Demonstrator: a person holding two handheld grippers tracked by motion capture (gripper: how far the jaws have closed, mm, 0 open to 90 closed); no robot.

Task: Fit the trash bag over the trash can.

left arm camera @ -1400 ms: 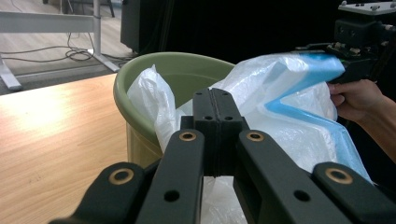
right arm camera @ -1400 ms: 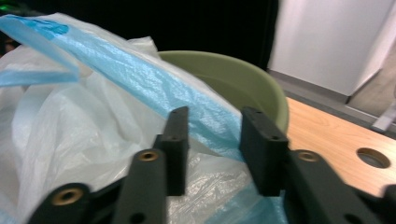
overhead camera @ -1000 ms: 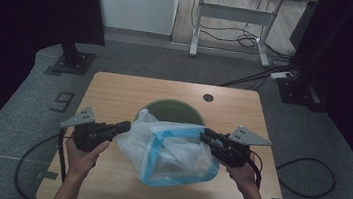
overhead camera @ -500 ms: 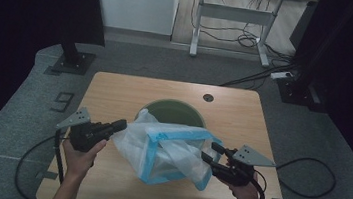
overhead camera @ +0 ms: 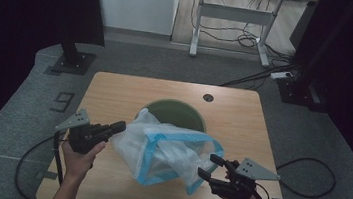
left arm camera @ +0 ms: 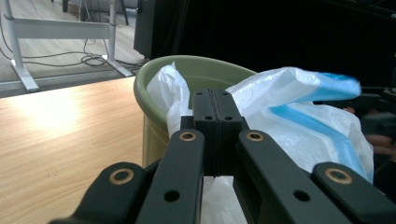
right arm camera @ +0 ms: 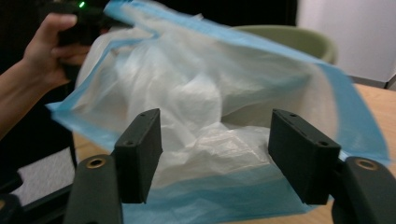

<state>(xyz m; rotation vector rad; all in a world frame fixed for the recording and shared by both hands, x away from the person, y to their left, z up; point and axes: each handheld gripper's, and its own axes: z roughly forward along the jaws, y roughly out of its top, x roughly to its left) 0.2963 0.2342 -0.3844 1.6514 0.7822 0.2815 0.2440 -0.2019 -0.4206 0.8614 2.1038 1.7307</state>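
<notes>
The bag (overhead camera: 166,153), partly tucked in the bin (overhead camera: 175,113), was clamped by the left gripper (overhead camera: 117,127); the right gripper (overhead camera: 209,166), jaws just opening, was released.

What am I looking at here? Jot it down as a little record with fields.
Setting: wooden table
Main thing: clear plastic bag with blue rim, mouth spread open
Behind it: green bin
Left gripper: shut on the bag's edge
Right gripper: jaws have just been opening, apart at the bag's near rim, not pressing on it
</notes>
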